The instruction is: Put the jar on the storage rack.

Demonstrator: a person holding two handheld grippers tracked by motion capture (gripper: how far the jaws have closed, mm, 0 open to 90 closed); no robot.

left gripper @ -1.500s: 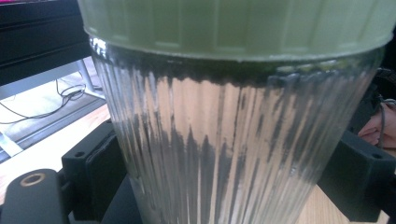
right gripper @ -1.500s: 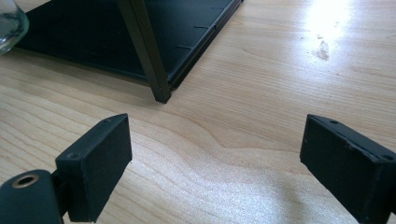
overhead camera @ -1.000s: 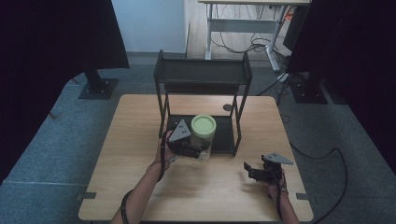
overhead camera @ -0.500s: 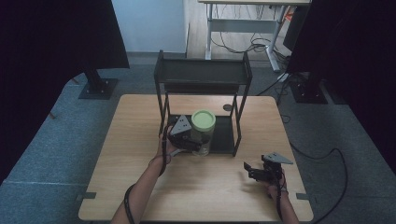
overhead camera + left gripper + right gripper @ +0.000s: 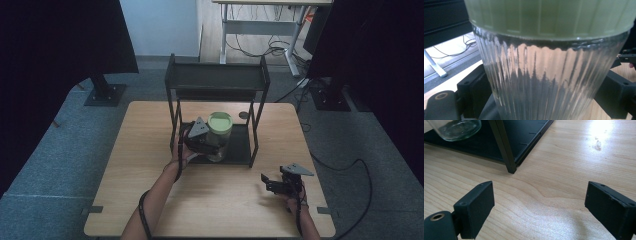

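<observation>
The left hand-held gripper (image 5: 209, 145) clasps the upright ribbed glass jar (image 5: 549, 82), probably just above the black rack's (image 5: 215, 80) lower shelf. The right hand-held gripper (image 5: 539, 207) gapes wide, well right of the rack.

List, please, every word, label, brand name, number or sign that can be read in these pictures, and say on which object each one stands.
There is no readable text in any of the three views.
The glass jar has ribbed walls without a label.
Its green lid is plain.
The black shelf rack, the wooden table, the left gripper and the right gripper carry no print or sign that can be seen.
</observation>
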